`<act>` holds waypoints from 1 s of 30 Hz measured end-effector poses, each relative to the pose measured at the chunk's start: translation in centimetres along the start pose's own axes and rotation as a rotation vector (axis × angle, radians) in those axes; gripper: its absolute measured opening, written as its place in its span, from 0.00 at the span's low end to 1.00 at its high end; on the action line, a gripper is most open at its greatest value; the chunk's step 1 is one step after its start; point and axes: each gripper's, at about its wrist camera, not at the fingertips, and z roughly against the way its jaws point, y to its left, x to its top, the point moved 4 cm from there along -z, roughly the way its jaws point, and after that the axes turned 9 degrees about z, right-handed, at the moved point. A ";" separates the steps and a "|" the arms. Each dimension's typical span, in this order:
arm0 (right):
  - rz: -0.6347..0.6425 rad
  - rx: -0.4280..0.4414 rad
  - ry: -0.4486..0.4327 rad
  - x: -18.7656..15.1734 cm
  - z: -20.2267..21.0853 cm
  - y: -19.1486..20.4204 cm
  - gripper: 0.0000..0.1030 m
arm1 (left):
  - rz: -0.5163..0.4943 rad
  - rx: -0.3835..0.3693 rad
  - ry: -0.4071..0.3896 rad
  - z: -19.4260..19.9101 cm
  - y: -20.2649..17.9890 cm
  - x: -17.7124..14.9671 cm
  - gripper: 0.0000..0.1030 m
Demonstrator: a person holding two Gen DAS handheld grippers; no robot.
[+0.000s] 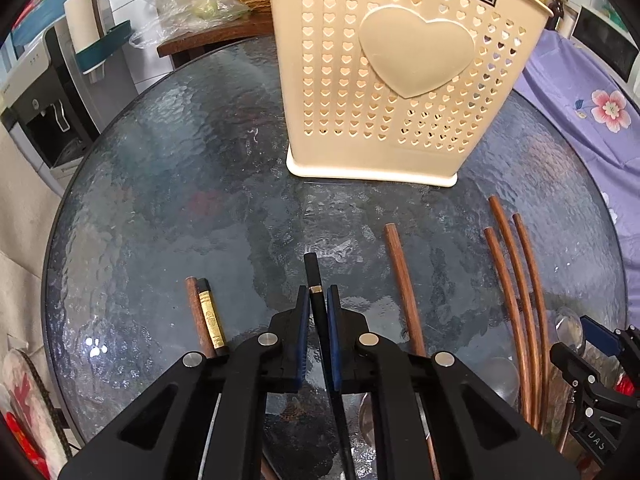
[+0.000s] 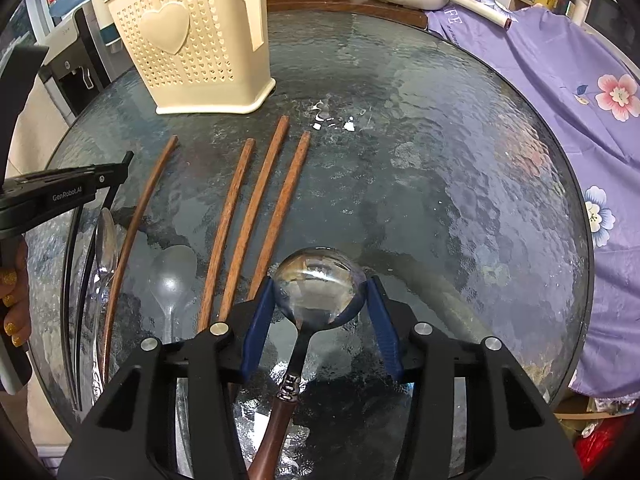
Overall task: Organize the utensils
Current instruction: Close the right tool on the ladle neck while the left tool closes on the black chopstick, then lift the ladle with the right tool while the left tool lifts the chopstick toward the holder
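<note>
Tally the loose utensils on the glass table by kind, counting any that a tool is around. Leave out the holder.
Brown chopsticks: 5
Black chopsticks: 2
Spoons: 3
Total: 10

We count four brown wooden chopsticks [image 2: 256, 216] left of our right fingers, plus a fifth [image 1: 198, 320] left of our left fingers beside one black gold-banded chopstick [image 1: 212, 320]. A second black chopstick [image 1: 316, 300] sits between our left fingers. Three spoons: one [image 2: 320, 284] between our right fingers, two clear ones [image 2: 172, 276] left. One cream holder [image 1: 400, 80] ahead.
</note>
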 end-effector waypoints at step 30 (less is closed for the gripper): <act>0.117 0.018 -0.351 0.5 12.0 0.3 0.46 | -0.037 -0.185 -0.319 15.1 -0.5 -0.6 0.07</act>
